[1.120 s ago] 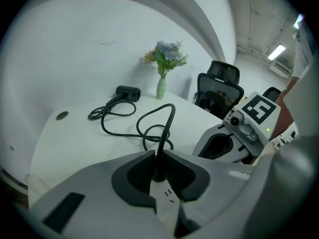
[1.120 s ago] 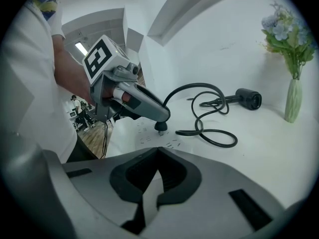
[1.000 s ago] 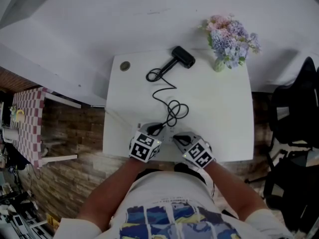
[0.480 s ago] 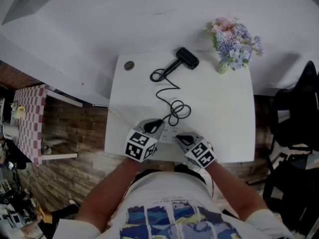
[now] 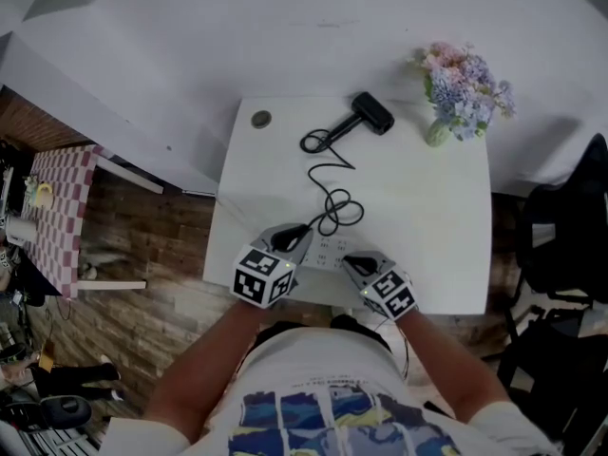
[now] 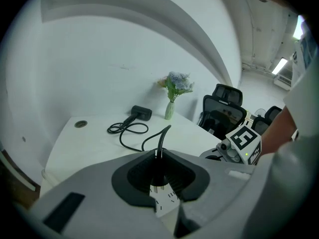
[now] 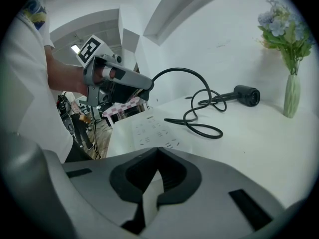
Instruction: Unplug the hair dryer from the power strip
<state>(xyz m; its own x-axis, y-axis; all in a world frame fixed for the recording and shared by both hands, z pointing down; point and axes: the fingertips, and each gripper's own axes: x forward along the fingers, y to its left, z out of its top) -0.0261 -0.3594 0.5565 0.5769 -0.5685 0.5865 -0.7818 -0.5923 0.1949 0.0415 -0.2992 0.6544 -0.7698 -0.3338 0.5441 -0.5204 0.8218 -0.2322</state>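
In the left gripper view, my left gripper (image 6: pixel 158 156) is shut on the black plug (image 6: pixel 157 172). The plug's metal prongs hang free above the white power strip (image 6: pixel 167 203). From the plug, the black cord (image 5: pixel 332 198) loops back to the black hair dryer (image 5: pixel 373 112), which lies at the table's far side. My right gripper (image 7: pixel 158 152) is shut on the near end of the power strip (image 7: pixel 149 128), which lies flat on the white table (image 5: pixel 427 207). In the head view the left gripper (image 5: pixel 293 234) and the right gripper (image 5: pixel 350 260) sit side by side at the near edge.
A vase of flowers (image 5: pixel 461 88) stands at the table's far right corner. A small round cap (image 5: pixel 260 119) sits at the far left corner. Black office chairs (image 5: pixel 570 245) stand to the right. A checked stool (image 5: pixel 57 217) stands on the left over the wood floor.
My left gripper has risen with the plug, so the cord now arches up off the strip. The right gripper has stayed on the strip's end.
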